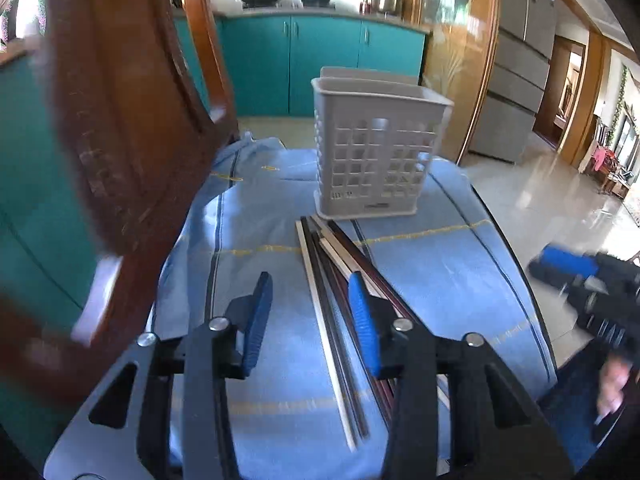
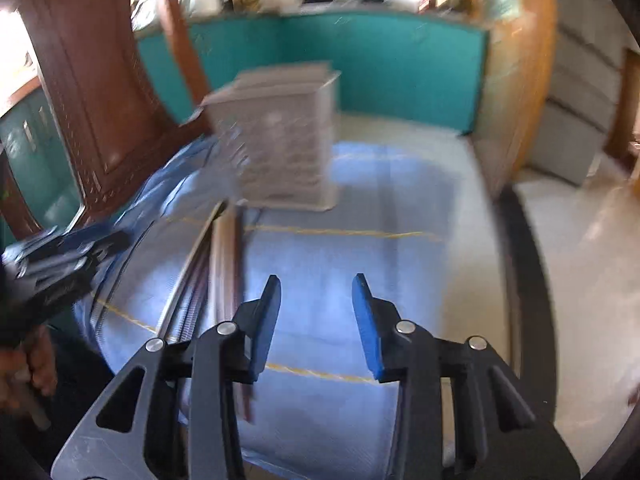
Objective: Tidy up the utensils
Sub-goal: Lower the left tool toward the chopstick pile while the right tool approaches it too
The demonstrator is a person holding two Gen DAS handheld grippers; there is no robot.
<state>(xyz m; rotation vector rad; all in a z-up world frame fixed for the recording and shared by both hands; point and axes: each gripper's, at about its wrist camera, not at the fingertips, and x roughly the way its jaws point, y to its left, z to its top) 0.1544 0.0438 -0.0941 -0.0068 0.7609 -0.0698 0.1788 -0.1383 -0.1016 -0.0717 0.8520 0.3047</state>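
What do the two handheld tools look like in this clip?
Both match: the left tool and right tool have black angular linkage arms with cut-out slots, silver round pivot pins, and flat blue ribbed finger pads. No cables or markings are visible.

My left gripper (image 1: 311, 292) is level, jaws parted, nothing between the blue pads (image 1: 362, 312). My right gripper (image 2: 316, 296) likewise has jaws apart, pads (image 2: 267, 320) bare. Right-wrist view blurred. Each gripper sits at the other view's edge.

Blue cloth (image 1: 256, 216) over table, white basket (image 1: 376, 160), chopsticks (image 1: 332, 280) on it
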